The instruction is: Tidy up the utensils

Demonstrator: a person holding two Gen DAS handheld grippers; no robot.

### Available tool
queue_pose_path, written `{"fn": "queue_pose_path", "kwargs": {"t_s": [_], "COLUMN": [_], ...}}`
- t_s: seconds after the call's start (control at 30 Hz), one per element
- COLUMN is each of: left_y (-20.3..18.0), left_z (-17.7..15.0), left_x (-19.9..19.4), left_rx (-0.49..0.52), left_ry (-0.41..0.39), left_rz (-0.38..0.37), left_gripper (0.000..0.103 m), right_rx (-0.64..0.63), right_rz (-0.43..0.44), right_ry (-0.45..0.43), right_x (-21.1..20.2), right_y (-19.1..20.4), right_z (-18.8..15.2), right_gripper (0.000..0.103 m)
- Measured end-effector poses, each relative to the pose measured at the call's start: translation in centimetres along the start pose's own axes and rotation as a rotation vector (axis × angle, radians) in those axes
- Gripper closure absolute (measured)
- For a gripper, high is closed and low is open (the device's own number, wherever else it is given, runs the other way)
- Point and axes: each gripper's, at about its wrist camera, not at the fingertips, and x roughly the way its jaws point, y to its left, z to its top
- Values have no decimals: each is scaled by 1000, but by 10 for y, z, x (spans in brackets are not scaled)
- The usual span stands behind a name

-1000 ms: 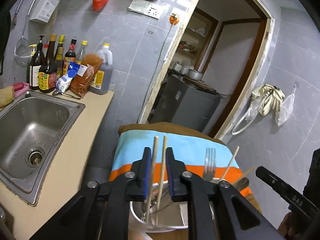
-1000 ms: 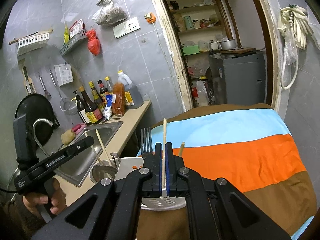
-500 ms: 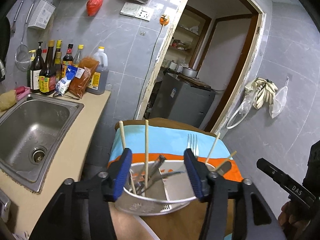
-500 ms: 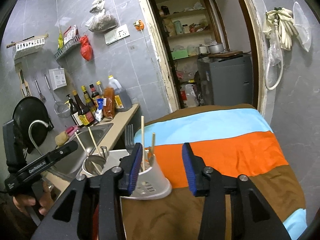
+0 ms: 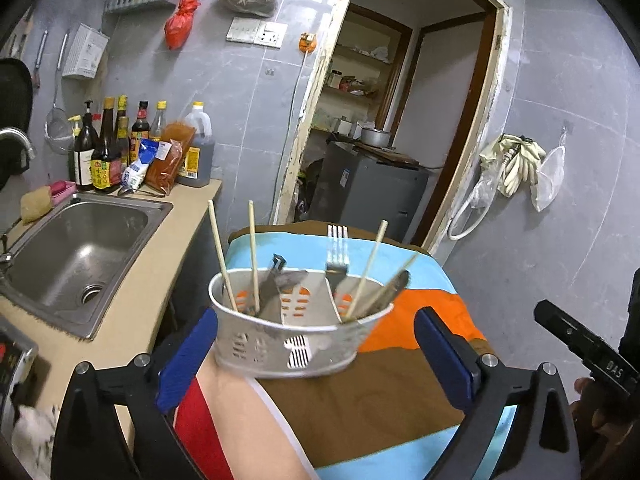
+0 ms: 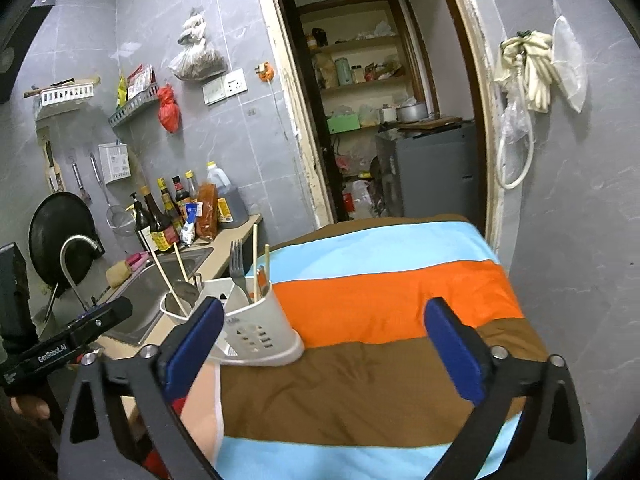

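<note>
Left wrist view: the left gripper [image 5: 316,344] has its fingers wide apart, framing a white utensil holder [image 5: 296,340] on the striped cloth [image 5: 420,308], holding 4 chopsticks [image 5: 253,256] and a fork [image 5: 337,254].

Right wrist view: the right gripper [image 6: 324,340] has its fingers wide apart and empty, the holder near its left finger [image 6: 194,336].

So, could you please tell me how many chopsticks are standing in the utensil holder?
4: two in the utensil holder left compartment, two in the right. Others may be hidden.

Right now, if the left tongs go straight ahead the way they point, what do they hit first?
Probably the white utensil holder. It sits dead centre between the open left tongs, just ahead on the striped cloth. The pads look wide enough to pass either side of it, though depth is unclear.
</note>
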Motion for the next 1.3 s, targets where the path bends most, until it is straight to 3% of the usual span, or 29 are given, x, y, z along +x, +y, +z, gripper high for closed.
{"fn": "queue_pose_path", "kwargs": {"t_s": [0.67,1.3], "left_y": [-67,-80], "left_z": [-68,-80], "left_x": [-111,-141], "left_rx": [76,91], "left_ry": [-37,-85], "left_rz": [56,88], "left_gripper": [3,3], "right_rx": [-37,-46], "right_rz": [-29,-25], "right_ry": [10,-17], "right_x": [-119,-144], "right_y": [-46,-54], "right_z": [-43,-44], "right_gripper": [2,2]}}
